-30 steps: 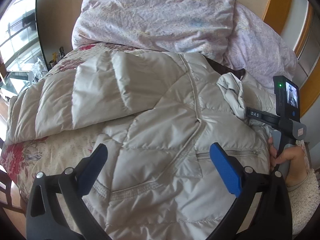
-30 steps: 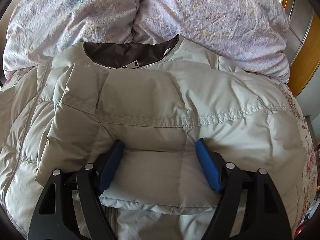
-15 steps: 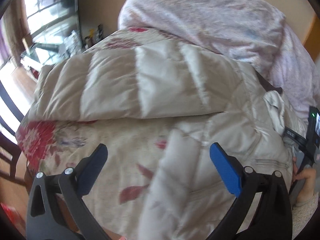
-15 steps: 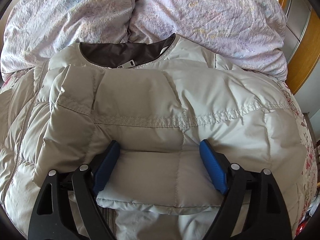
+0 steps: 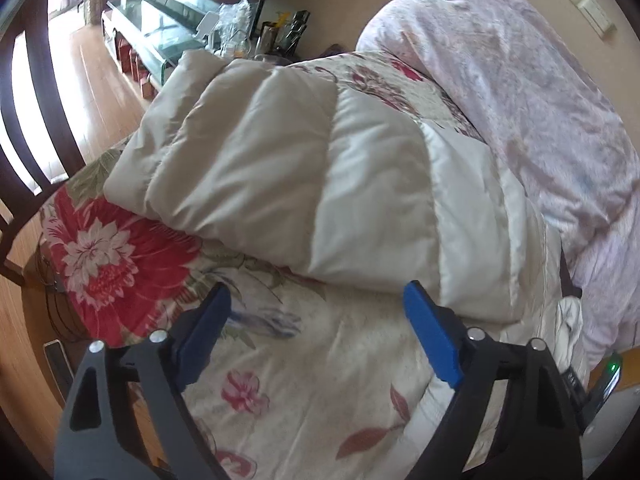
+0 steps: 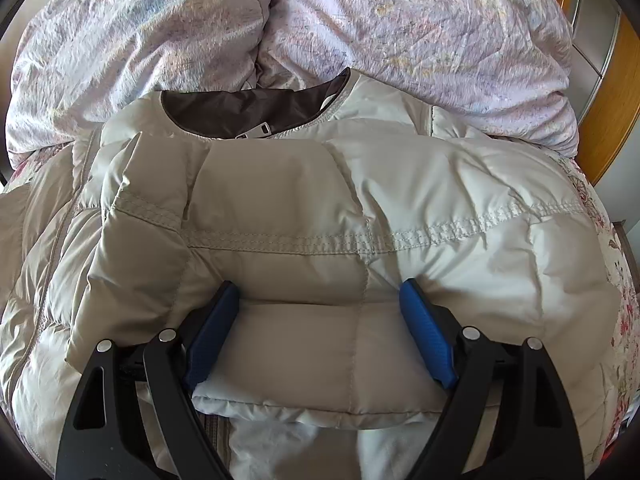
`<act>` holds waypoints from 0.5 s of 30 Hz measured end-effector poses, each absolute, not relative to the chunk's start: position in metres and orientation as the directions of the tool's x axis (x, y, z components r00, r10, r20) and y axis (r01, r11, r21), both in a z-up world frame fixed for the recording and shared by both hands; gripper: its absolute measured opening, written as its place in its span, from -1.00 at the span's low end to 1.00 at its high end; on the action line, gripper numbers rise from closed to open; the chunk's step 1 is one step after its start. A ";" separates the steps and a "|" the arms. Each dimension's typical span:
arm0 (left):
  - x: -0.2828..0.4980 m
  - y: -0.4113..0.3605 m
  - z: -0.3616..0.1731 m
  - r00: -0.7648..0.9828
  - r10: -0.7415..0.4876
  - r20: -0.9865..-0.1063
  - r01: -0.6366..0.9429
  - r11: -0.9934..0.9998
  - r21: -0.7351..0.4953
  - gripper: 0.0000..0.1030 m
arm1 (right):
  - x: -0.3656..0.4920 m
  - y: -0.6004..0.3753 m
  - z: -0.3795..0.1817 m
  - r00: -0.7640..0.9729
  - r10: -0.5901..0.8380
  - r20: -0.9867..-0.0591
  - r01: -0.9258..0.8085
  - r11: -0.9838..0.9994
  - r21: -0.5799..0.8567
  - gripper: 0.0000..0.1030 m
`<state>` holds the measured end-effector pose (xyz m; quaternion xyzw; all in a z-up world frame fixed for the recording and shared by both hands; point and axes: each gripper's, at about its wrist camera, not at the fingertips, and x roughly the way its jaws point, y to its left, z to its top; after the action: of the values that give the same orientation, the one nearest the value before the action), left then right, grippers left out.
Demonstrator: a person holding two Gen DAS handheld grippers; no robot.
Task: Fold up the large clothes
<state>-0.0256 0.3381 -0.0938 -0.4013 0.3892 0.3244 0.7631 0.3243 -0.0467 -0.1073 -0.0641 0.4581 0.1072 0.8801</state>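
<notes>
A beige puffer jacket [image 6: 460, 184] lies face up on the bed, its brown-lined collar [image 6: 248, 108] toward the pillows. One sleeve [image 6: 320, 248] is folded across the chest. Its cuff end rests between the blue pads of my right gripper [image 6: 319, 288], which stands open and does not squeeze it. In the left wrist view the other sleeve [image 5: 280, 168] stretches out over the floral bedspread [image 5: 300, 380]. My left gripper [image 5: 318, 292] sits at that sleeve's near edge. Its jaws are closing, with only bedspread between them.
A crumpled pink quilt [image 6: 400, 32] is heaped behind the jacket. The bed's left edge drops to a wooden floor [image 5: 80, 80], with a glass cabinet [image 5: 160, 28] and dark chair slats [image 5: 24, 80] beyond. A wooden frame [image 6: 608, 92] borders the right side.
The left gripper swung left from the jacket's body to the outstretched sleeve, rolled, and its jaws narrowed. The right gripper stayed put and its jaws widened slightly around the folded sleeve end.
</notes>
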 end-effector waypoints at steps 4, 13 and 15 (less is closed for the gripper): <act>-0.016 0.347 -0.098 0.480 0.191 -0.856 -0.820 0.444 -0.361 0.45 | 0.324 -0.047 -0.107 0.559 0.136 -0.818 -0.249 0.969 -0.009 0.64; -0.014 0.369 -0.099 0.461 0.236 -0.856 -0.854 0.380 -0.355 -0.01 | 0.323 -0.047 -0.108 0.565 0.141 -0.813 -0.248 0.969 -0.004 0.64; -0.015 0.373 -0.100 0.448 0.242 -0.861 -0.864 0.364 -0.347 -0.26 | 0.323 -0.048 -0.108 0.564 0.140 -0.814 -0.247 0.969 -0.004 0.64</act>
<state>-0.0146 0.3733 -0.0996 -0.4216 0.3688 0.3742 0.7391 0.3228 -0.0475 -0.1076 -0.0590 0.4537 0.1098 0.8824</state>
